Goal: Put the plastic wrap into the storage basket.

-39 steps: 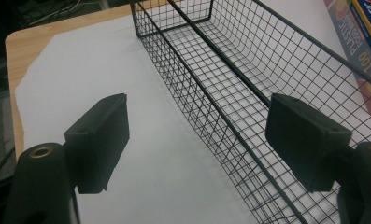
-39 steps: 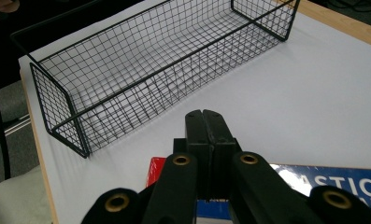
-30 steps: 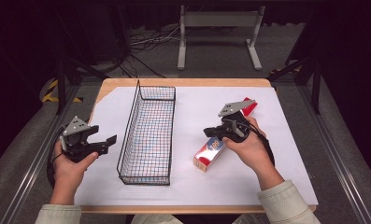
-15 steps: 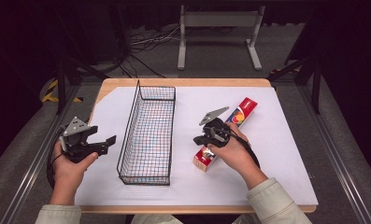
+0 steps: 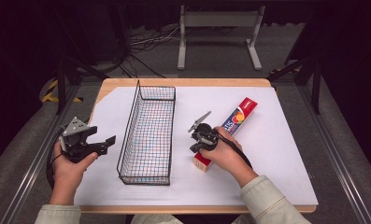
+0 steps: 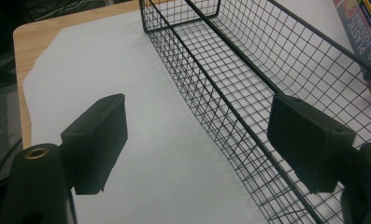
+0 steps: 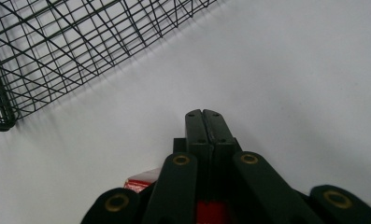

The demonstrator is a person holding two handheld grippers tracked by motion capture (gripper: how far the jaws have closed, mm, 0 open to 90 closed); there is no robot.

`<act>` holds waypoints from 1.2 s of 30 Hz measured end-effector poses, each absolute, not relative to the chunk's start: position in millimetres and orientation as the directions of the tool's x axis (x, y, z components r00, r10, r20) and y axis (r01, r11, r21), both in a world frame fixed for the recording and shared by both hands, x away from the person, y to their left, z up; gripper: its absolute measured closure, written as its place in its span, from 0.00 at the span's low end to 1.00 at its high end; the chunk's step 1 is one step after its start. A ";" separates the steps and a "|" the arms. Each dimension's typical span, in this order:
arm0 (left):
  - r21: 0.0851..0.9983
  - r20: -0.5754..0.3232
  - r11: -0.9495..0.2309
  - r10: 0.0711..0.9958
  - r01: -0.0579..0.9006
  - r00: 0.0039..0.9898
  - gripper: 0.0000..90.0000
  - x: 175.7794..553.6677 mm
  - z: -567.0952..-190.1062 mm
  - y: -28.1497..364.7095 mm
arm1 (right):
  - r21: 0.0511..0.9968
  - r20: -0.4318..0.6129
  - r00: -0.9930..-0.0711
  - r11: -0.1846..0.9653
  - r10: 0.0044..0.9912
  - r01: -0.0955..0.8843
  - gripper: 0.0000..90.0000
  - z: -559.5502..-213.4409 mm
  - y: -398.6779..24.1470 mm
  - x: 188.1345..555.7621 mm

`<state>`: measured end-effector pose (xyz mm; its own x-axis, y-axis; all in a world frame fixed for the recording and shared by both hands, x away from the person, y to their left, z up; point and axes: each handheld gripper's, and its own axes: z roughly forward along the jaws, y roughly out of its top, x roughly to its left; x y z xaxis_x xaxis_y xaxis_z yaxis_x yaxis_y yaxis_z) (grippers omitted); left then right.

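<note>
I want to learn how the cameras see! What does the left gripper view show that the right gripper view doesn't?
Left gripper view alone: its own fingers spread wide apart, the wooden table edge, and printed words on the box. Right gripper view alone: its own fingers pressed together above a red corner of that box. Both share the wire basket and the white sheet.

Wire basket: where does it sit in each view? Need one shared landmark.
High view: wire basket left of centre, between both hands.
Left gripper view: it runs from top centre to lower right, past the open tool.
Right gripper view: upper left corner.
Shared landmark: white sheet under it.
</note>
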<state>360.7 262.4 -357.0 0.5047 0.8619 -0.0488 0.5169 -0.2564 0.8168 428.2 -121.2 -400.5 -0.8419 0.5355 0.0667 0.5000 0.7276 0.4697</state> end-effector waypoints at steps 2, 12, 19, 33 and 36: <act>0.819 -0.048 -0.254 0.863 0.515 0.503 0.23 360.7 -356.9 262.7 | 0.472 0.066 -0.842 0.727 0.536 0.499 1.00 -400.3 -121.3 427.5; 0.820 -0.050 -0.256 0.859 0.512 0.510 0.23 359.8 -355.7 261.3 | 0.426 0.134 -0.839 0.733 0.528 0.530 1.00 -396.0 -131.8 422.9; 0.819 -0.054 -0.254 0.858 0.514 0.510 0.23 359.1 -355.3 261.2 | 0.386 0.140 -0.843 0.756 0.519 0.529 1.00 -392.3 -141.0 414.5; 0.820 -0.050 -0.259 0.856 0.510 0.515 0.23 358.8 -354.8 259.6 | 0.350 0.104 -0.855 0.786 0.508 0.510 1.00 -392.9 -148.5 401.7; 0.820 -0.058 -0.254 0.855 0.513 0.515 0.23 358.6 -354.9 260.4 | 0.328 0.070 -0.862 0.805 0.502 0.495 1.00 -395.5 -144.4 399.2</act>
